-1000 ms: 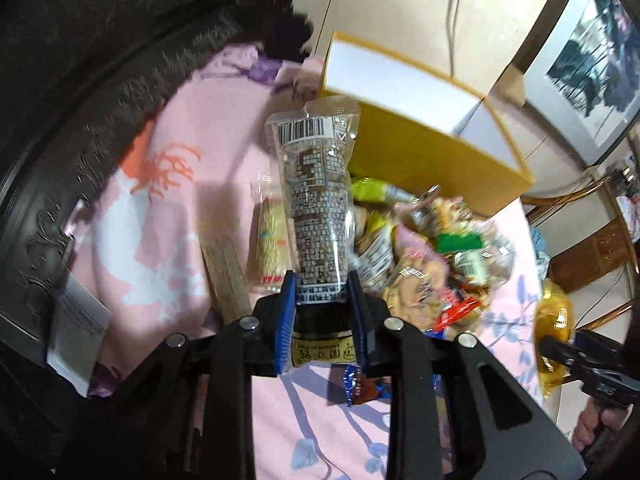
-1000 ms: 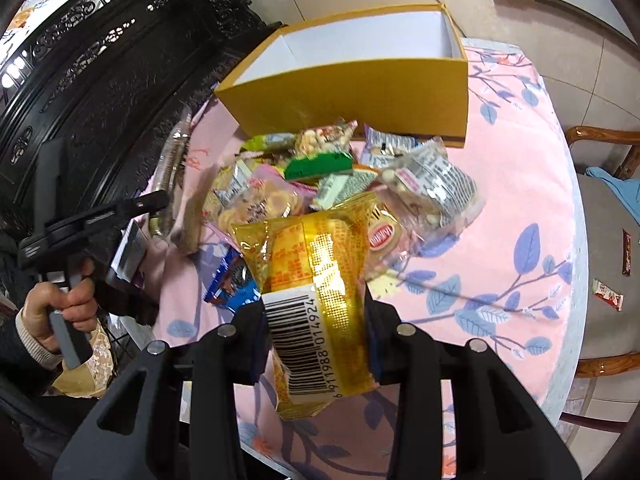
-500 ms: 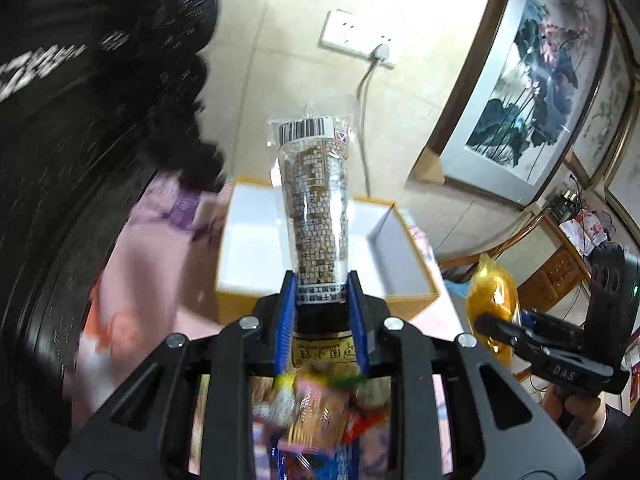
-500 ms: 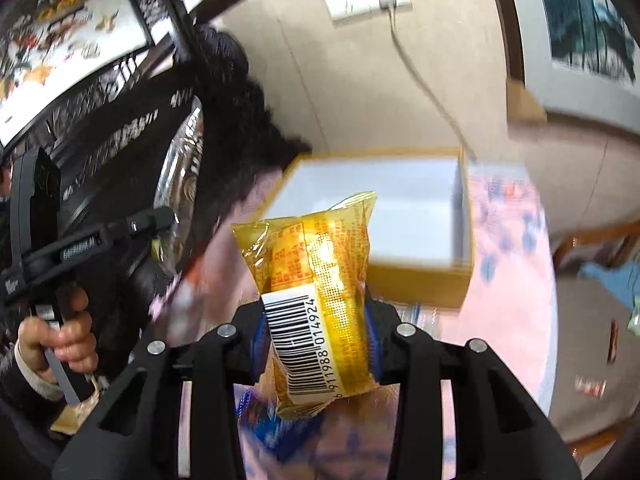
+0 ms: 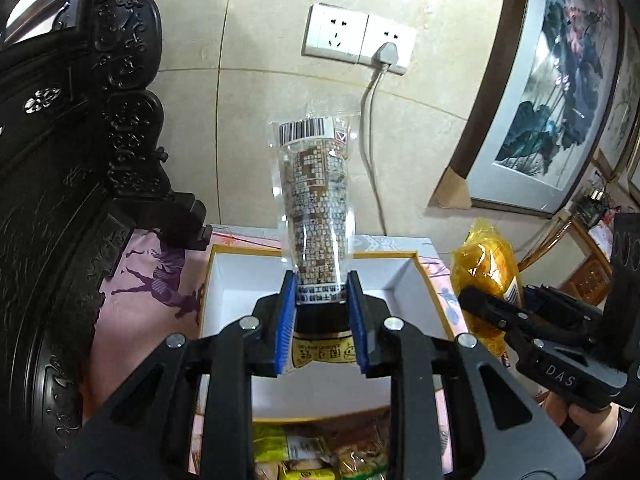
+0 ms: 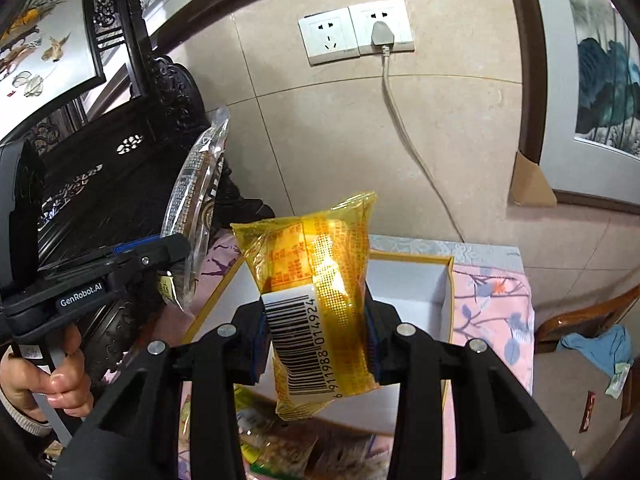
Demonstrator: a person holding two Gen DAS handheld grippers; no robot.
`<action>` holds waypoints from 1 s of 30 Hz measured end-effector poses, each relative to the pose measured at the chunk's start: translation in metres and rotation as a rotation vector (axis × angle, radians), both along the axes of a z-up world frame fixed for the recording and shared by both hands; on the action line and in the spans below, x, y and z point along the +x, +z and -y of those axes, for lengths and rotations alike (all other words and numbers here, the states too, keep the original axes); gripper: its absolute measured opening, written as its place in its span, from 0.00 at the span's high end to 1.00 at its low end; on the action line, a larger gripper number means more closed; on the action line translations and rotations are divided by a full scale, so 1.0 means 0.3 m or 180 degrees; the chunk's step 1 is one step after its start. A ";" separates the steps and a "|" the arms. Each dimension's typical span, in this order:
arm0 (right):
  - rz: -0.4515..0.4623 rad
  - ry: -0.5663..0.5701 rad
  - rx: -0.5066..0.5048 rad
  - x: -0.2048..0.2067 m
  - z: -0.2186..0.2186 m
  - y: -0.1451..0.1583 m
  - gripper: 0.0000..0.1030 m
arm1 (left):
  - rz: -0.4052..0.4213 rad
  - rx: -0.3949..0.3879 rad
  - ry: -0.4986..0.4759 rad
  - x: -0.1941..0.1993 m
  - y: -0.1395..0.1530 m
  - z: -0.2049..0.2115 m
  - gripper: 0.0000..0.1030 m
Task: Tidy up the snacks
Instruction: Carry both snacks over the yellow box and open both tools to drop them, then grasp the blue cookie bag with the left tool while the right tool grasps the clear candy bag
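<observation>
From the left wrist, my left gripper (image 5: 321, 312) was clamped on the clear snack pack (image 5: 314, 204), long axis running away from me, barcode end toward the wall, above the box (image 5: 216, 288). From the right wrist, my right gripper (image 6: 316, 334) pinched the yellow packet (image 6: 316, 280), lengthwise too; I judged both needed lowering well inside the box's near edge before letting go.

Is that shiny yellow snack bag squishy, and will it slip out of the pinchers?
Probably squishy: the yellow snack bag looks puffy, and its film creases where the right gripper pinches it. It seems light, since it stands up past the fingers without drooping. The glossy wrapper might be slippery, but the pads hold it from both sides, so it likely stays put.
</observation>
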State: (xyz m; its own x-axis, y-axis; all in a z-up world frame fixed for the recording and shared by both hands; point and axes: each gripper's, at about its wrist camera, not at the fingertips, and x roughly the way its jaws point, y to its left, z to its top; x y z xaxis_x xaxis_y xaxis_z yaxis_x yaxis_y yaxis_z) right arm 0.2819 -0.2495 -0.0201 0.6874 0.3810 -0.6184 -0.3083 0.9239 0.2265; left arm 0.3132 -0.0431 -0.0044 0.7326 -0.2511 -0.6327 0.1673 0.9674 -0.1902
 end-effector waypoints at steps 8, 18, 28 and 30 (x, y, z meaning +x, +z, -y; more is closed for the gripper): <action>0.0065 -0.0223 -0.0126 0.053 -0.013 -0.027 0.15 | 0.0099 0.0351 0.0366 0.038 -0.014 0.018 0.12; 0.0120 -0.0212 -0.0090 0.009 -0.014 0.001 0.12 | 0.0103 0.0363 0.0353 0.001 0.020 0.006 0.12; -0.0153 -0.0152 -0.0222 -0.206 0.080 -0.123 0.12 | -0.0011 0.0356 0.0555 -0.234 -0.040 -0.124 0.05; -0.0285 -0.0144 -0.0227 -0.255 0.100 -0.180 0.12 | -0.0103 0.0322 0.0607 -0.288 -0.079 -0.157 0.05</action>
